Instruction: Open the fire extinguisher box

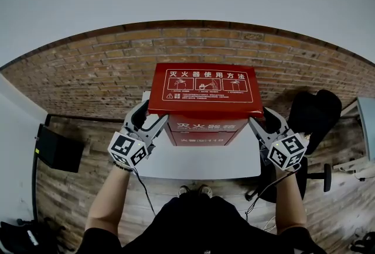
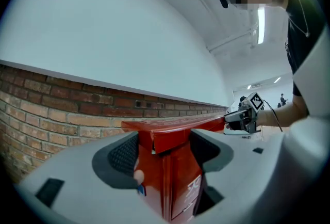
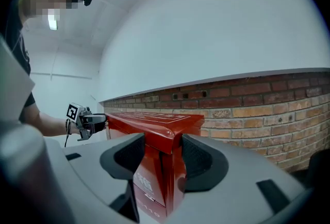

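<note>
- The box (image 1: 202, 133) stands upright on the white table (image 1: 234, 162), with a brick wall behind it.
- Its red lid (image 1: 205, 89), printed with white instructions, sits on top of the box and overhangs the box front.
- The left gripper (image 1: 149, 118) is at the box's front-left top corner. Its jaws stand wide and pinch the lid's corner, which fills the gap from pad to pad in the left gripper view.
- The right gripper (image 1: 262, 119) is at the box's front-right top corner. Its jaws are also wide, and the pads lie against both sides of the lid's corner there.
- Progress: I judge the task to be at its start, with both corners gripped. The lid looks down or barely raised, and no view shows a clear gap under it.
- Left to do: swing the lid up and back from the box front, both grippers rising together so the lid does not twist.
- Contents: no view shows the inside of the box, so I cannot tell what it holds.
</note>
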Demonstrator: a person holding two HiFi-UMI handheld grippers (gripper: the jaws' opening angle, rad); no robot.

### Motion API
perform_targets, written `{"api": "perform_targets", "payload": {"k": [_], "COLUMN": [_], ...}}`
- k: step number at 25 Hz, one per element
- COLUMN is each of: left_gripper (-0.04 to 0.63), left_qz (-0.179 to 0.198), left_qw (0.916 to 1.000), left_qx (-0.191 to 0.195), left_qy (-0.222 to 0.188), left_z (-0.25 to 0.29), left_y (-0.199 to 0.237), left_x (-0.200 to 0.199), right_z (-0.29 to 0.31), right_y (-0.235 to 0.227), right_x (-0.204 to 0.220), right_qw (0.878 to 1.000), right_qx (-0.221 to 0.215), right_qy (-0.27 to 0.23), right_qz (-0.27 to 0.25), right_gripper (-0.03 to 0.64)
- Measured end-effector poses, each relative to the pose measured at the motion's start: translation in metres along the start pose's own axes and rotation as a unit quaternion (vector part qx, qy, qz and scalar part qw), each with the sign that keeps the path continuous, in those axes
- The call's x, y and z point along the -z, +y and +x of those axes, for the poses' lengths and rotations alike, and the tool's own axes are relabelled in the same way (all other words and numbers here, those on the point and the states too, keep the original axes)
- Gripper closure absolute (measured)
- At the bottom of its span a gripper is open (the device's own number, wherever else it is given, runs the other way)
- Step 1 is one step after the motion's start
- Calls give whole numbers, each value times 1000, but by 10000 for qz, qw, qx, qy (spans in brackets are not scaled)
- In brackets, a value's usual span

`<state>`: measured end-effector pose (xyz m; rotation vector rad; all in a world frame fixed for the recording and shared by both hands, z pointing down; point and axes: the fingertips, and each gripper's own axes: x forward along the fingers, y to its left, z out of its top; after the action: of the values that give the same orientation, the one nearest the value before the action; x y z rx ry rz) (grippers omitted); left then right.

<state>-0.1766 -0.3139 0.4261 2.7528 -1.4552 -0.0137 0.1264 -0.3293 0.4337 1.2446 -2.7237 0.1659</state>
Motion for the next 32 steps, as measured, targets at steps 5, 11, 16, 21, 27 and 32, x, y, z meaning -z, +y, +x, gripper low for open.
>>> {"api": "perform_targets", "payload": {"k": [5, 11, 16, 21, 27, 32], "left_gripper": [235, 235, 235, 235, 235, 235], "left_qz": [95, 192, 304, 268, 107, 141], "left_qw": [9999, 9993, 9984, 9967, 9967, 9973], "left_qx": [17, -30, -121, -261, -295, -359], "left_qy": [-31, -328, -452, -718, -744, -626], "left_z": [4, 17, 40, 63, 99, 119], "left_y": [2, 16, 27, 46, 74, 89], "left_x": [-29, -72, -92, -117, -138, -139], "right_z": [-1, 8, 26, 47, 85, 110], "right_y": [-1, -11, -31, -50, -79, -96], "right_x": [-31, -78, -104, -136, -164, -172], "right_qw": [9999, 9973, 9938, 9889, 9884, 9899], "right_qx": [-61, -10, 236, 417, 573, 638], "right_qy": [-73, -530, -899, -1298, -1233, -1065], "right_qz": [-135, -501, -610, -598, -671, -691], "right_gripper": [385, 384, 385, 385, 385, 385]}}
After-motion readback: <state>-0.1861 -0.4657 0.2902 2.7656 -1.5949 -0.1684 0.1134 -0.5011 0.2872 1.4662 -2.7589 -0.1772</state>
